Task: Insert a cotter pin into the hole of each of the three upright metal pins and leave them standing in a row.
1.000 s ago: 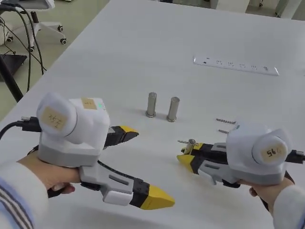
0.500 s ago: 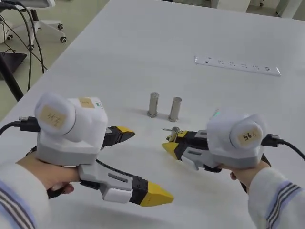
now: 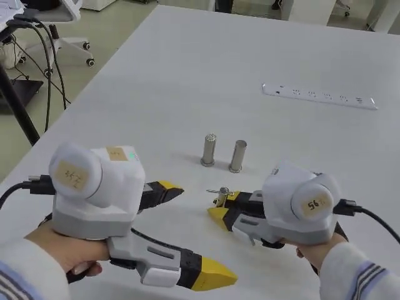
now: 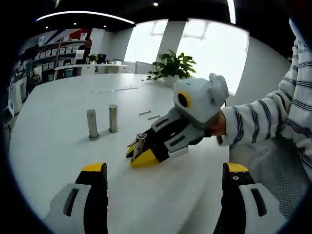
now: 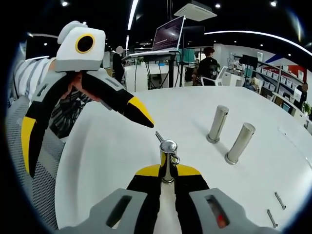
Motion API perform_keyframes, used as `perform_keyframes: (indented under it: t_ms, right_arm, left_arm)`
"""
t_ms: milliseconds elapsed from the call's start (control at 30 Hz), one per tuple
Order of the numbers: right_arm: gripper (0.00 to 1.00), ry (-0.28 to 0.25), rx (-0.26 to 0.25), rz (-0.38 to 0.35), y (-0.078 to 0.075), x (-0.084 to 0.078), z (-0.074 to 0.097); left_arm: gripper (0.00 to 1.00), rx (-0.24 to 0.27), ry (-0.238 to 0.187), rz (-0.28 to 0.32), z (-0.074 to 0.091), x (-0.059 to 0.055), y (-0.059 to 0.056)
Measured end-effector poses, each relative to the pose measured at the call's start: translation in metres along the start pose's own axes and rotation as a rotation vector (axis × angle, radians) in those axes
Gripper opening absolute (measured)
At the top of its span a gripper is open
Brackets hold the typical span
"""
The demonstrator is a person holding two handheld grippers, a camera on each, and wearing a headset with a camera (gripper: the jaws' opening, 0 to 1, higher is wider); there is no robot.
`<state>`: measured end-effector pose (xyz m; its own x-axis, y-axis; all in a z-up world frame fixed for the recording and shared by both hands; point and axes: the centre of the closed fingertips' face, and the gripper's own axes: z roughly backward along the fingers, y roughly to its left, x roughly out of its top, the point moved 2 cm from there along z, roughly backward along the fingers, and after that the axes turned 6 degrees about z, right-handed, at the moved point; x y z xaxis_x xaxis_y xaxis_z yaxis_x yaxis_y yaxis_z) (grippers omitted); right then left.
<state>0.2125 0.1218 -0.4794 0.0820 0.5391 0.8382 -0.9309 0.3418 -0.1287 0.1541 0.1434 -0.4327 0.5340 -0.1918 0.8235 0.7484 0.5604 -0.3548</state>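
White table point(image 3: 156, 75), matte top. Pin point(image 3: 209, 150) and second pin point(image 3: 237, 156) stand upright on it mid-table, just beside each other, not touching. Two loose cotter pins point(image 5: 279, 200) lie flat near them. White power strip point(image 3: 319, 97) lies flat further back, well apart.

three metal pins point(image 3: 209, 149), three cotter pins point(image 4: 145, 112), one power strip point(image 3: 319, 97), two grippers point(image 3: 195, 231) point(image 3: 219, 209), one white table point(image 3: 187, 62)

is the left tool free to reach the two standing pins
Probably yes: the left tool is open and empty, bare table lies between it and the two standing pins, and the right tool, holding the third pin, sits aside.
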Motion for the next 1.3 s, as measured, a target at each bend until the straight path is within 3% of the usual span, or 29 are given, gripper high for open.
perform_keyframes:
  t_ms: [500,633,700,767,900,1000,1167,1300]
  right_arm:
    - [0.06,-0.007,0.0,-0.011,0.001,-0.001,0.001]
    - [0.27,-0.021,-0.019,-0.034,-0.002,0.004,0.002]
    - [0.28,-0.024,-0.022,-0.037,-0.003,0.005,0.006]
    - [0.29,-0.021,-0.025,-0.036,-0.003,0.006,0.012]
    - [0.4,-0.019,-0.024,-0.057,-0.003,0.008,0.027]
    - [0.48,0.001,-0.026,-0.077,-0.003,0.004,0.043]
    - [0.56,-0.009,-0.037,-0.089,-0.004,0.006,0.076]
    - [0.71,-0.003,-0.043,-0.133,-0.005,0.002,0.101]
  left_arm:
    - [0.96,-0.013,-0.021,0.008,-0.005,0.008,-0.002]
    - [0.96,-0.01,-0.023,0.008,-0.003,0.009,-0.001]
    - [0.96,-0.007,-0.036,0.014,-0.001,0.011,0.0]
    - [0.95,-0.005,-0.046,0.013,0.001,0.014,0.0]
    - [0.95,0.005,-0.061,0.02,0.003,0.019,0.001]
    - [0.95,0.011,-0.059,0.014,0.005,0.021,0.002]
    - [0.94,0.026,-0.053,0.0,0.009,0.021,0.003]
    - [0.93,0.038,-0.048,0.003,0.013,0.021,0.006]
